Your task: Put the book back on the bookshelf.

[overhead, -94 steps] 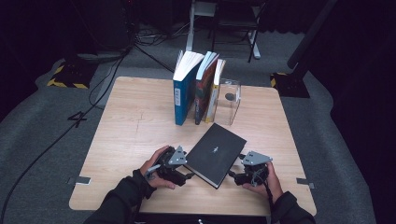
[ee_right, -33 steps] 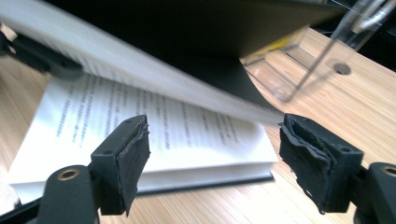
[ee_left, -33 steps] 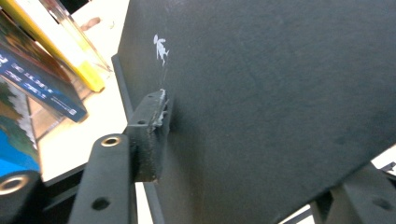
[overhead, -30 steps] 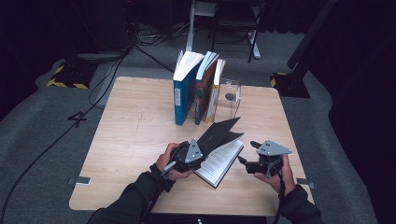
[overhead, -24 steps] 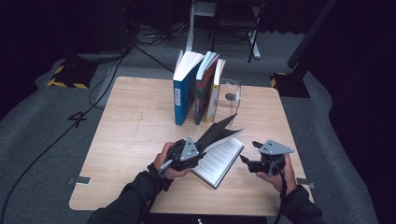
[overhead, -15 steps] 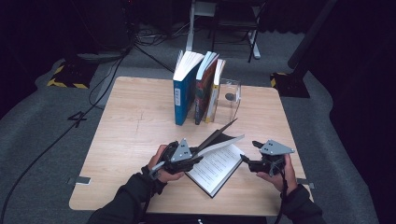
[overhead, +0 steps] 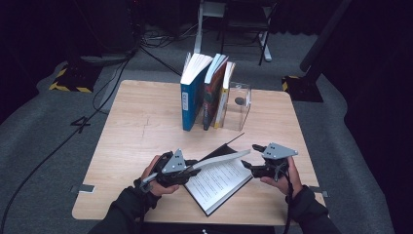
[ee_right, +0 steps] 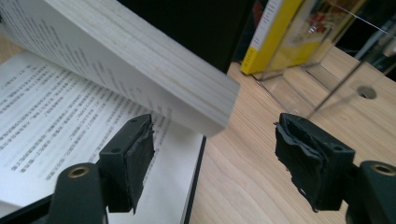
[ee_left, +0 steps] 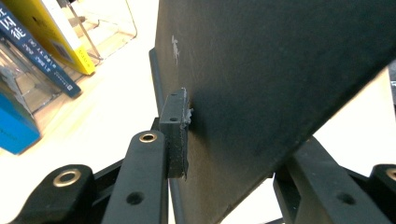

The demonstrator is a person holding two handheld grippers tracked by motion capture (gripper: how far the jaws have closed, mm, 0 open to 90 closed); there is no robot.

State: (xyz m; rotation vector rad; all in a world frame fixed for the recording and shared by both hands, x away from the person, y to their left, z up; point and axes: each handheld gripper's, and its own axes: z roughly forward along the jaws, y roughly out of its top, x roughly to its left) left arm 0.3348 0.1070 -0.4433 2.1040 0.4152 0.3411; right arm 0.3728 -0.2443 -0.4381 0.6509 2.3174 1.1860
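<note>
While the left gripper [overhead: 187,168] clamps the lifted black cover [ee_left: 280,70] and the page block under it, its jaws have just been closing, and in the left gripper view one rough foam pad [ee_left: 176,133] presses flat against the matte cover; the opposite jaw is cut off behind the cover's edge, so its contact cannot be made out. Most of that view is the dark, slightly scuffed cover surface. The right gripper [overhead: 248,165] hangs released, its jaws wide apart with chewed-looking black pads [ee_right: 135,154], one above the printed page and the other above bare wood, neither touching anything. The thick white page block [ee_right: 140,60] fans out just beyond the right gripper.

The black book [overhead: 219,180] lies open near the front edge of the light wooden table [overhead: 141,126], between the two hands, its printed page facing up and its raised half tilted toward the left gripper. The print is too small to read.

Farther back, three upright books [overhead: 207,90] lean together: a blue one, a dark patterned one and a yellow-spined one. They rest against a clear plastic bookend [overhead: 238,105], whose edges are faint.
</note>
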